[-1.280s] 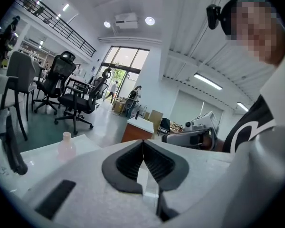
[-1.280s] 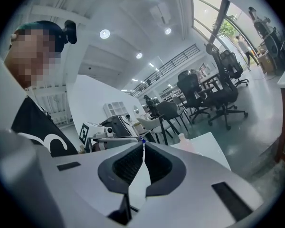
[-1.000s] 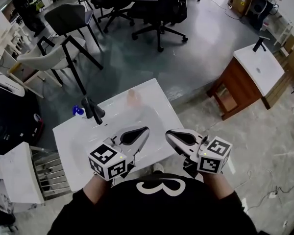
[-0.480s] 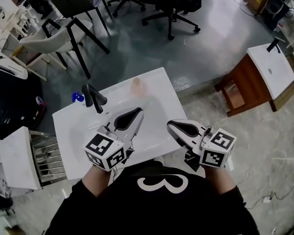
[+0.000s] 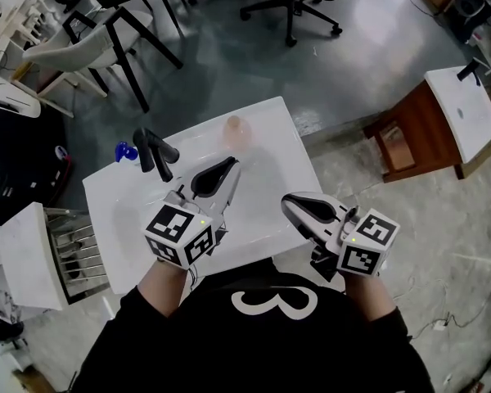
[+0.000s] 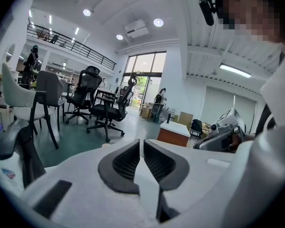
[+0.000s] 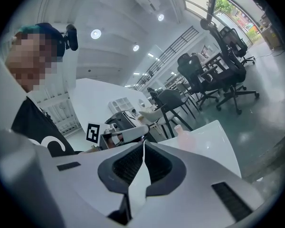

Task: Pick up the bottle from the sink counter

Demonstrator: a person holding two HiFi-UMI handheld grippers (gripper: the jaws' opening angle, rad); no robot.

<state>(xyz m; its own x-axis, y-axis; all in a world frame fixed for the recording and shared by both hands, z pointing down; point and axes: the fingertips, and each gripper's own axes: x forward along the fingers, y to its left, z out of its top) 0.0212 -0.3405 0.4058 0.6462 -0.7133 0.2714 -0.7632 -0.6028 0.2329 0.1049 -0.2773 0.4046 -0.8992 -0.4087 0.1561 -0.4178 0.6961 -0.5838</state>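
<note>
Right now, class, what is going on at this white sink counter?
A person stands at the white sink counter with a gripper in each hand. The left gripper and right gripper are both shut and empty, held near its front edge. The pale pink bottle stands untouched at the far edge, right of the black faucet.

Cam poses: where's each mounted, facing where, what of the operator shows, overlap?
Head view: on the person's head, steeply down onto the white sink counter; shows black shirt, left gripper, right gripper.
Left gripper view: on the left gripper, along its shut jaws towards black office chairs; right gripper at right.
Right gripper view: on the right gripper, along its shut jaws across the counter; left gripper, shirt at left.
Shared: head and right gripper views show the pale pink bottle.
</note>
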